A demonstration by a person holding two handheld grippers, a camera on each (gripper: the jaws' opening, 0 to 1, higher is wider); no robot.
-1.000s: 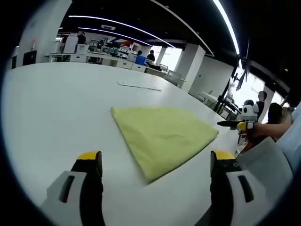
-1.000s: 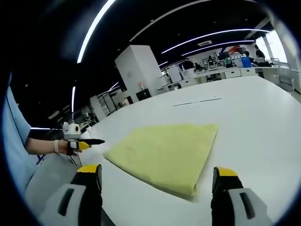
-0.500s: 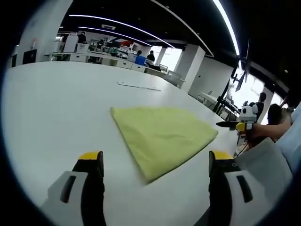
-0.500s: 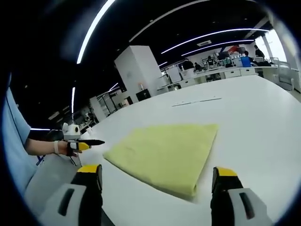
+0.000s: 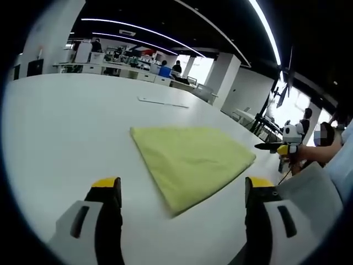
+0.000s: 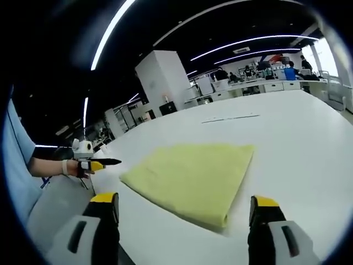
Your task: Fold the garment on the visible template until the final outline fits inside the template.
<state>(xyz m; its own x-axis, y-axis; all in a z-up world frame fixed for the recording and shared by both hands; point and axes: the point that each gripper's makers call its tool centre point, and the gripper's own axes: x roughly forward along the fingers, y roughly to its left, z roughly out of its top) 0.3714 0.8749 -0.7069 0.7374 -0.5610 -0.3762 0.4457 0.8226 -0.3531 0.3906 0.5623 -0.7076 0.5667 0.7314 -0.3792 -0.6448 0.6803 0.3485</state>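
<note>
Left gripper view shows one folded yellow garment (image 5: 190, 160) lying flat on a white table (image 5: 60, 121), ahead of and between the wide-spread jaws of the left gripper (image 5: 182, 190), not touching them. Right gripper view shows the same single garment (image 6: 193, 176) just ahead of the right gripper (image 6: 185, 204), whose jaws also stand wide apart and hold nothing, while the left gripper (image 6: 102, 163) hovers off the cloth's far left corner.

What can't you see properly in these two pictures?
- Template: no outline can be made out around or under the yellow garment on the white table in either view.
- Thin flat strip beyond the garment: too small to identify.
- Folded layers: the top layer hides them.
- Background desks: too small and blurred.
</note>
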